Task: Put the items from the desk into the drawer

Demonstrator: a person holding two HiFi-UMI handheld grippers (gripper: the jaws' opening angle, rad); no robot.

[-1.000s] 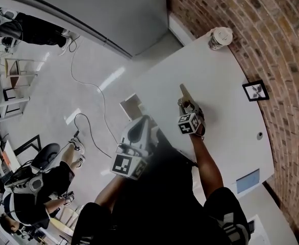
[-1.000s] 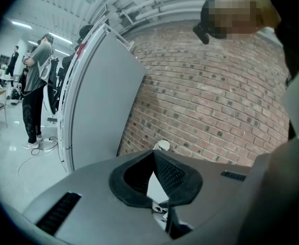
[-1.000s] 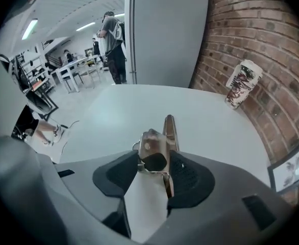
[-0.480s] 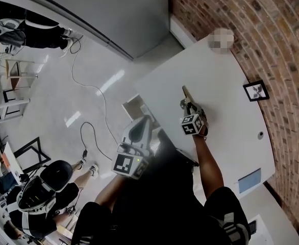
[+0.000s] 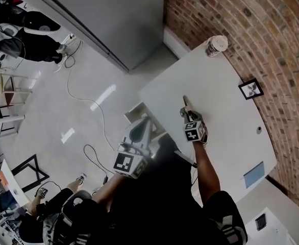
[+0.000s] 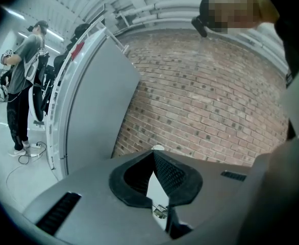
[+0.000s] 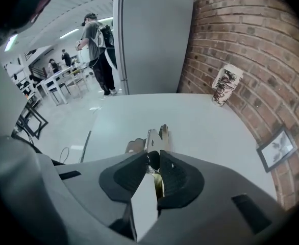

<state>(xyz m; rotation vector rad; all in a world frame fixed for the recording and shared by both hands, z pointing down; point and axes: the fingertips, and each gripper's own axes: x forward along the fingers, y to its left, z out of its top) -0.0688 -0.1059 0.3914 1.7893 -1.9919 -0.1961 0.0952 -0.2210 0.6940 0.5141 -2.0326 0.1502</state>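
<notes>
1. The paper cup [image 7: 225, 86] on the worktop [image 7: 200, 126] has dark print on its side, but I cannot read it.
2. The cubes on the left gripper [image 6: 152, 154] and the right gripper [image 7: 153, 157] carry only black and white square patterns.
3. The small framed picture [image 5: 250, 89] shows a drawing; I can read no words there.

A slim silvery item [image 7: 154, 136] (tan beneath) juts from the right gripper [image 7: 152, 160] above the white desk [image 7: 200, 121].
</notes>
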